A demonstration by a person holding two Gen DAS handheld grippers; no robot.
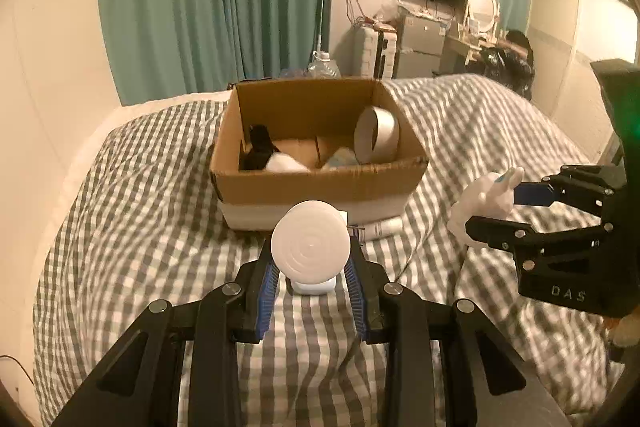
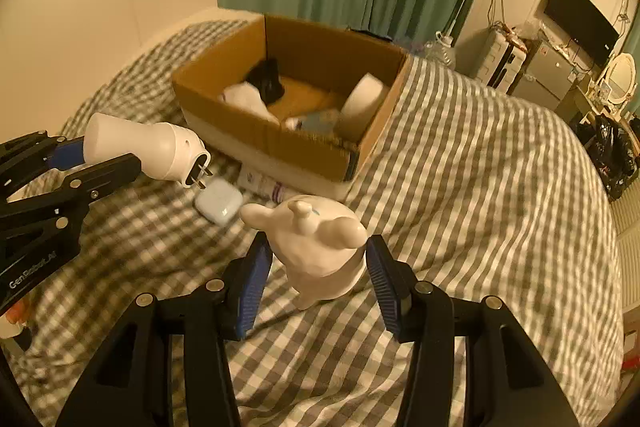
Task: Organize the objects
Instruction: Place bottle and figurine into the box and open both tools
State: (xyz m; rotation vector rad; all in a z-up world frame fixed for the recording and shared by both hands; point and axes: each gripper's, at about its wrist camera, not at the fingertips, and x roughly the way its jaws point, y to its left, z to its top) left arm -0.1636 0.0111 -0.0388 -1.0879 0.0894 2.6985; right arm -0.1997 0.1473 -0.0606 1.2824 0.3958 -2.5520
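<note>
My left gripper (image 1: 311,269) is shut on a white plug-in device (image 1: 311,246) with a round face; in the right wrist view its body (image 2: 144,147) shows metal prongs, held above the bed. My right gripper (image 2: 318,267) is shut on a white figurine (image 2: 316,247), also seen in the left wrist view (image 1: 486,201). Both hover just in front of an open cardboard box (image 1: 320,183) on the checked bedspread. The box holds a tape roll (image 1: 376,135), a black-and-white item (image 1: 264,155) and a bluish item.
A small white case (image 2: 220,205) and a white tube (image 2: 264,185) lie on the bedspread (image 2: 480,187) by the box's front wall. Teal curtains, a wall, a fridge, TV and dressing table stand beyond the bed.
</note>
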